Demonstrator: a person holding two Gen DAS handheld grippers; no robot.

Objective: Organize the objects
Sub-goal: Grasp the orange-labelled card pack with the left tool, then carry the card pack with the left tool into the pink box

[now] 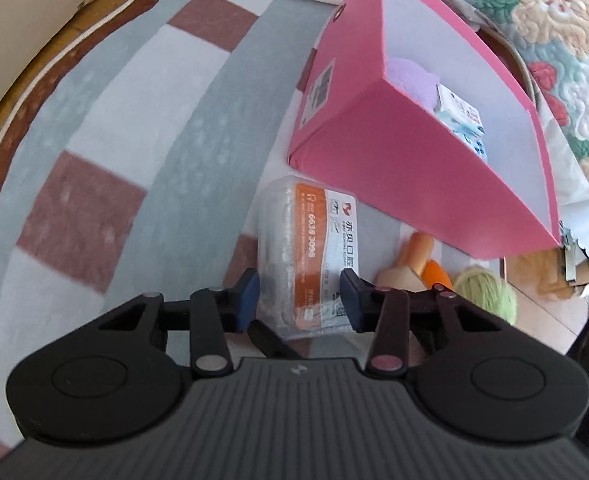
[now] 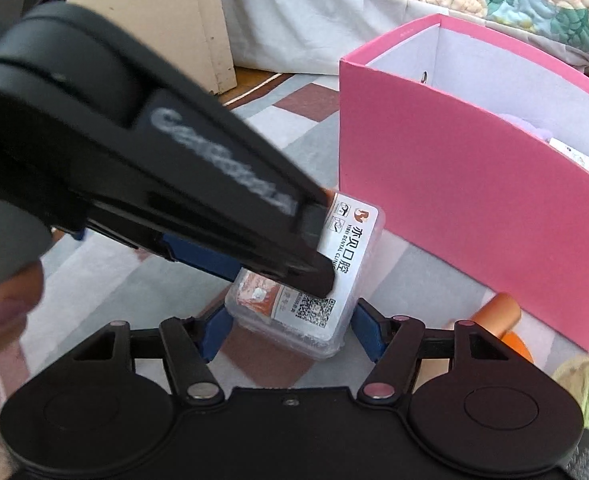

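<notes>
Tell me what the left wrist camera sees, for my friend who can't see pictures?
The left tool has its blue pads on either side of a clear plastic case with an orange and white label, lying on a checked rug. Just beyond stands an open pink box with a lilac thing and small cartons inside; green yarn lies to the right.

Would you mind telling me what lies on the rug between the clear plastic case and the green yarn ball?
In the left wrist view, an orange-and-beige toy lies between the clear plastic case and the green yarn ball, just below the pink box.
</notes>
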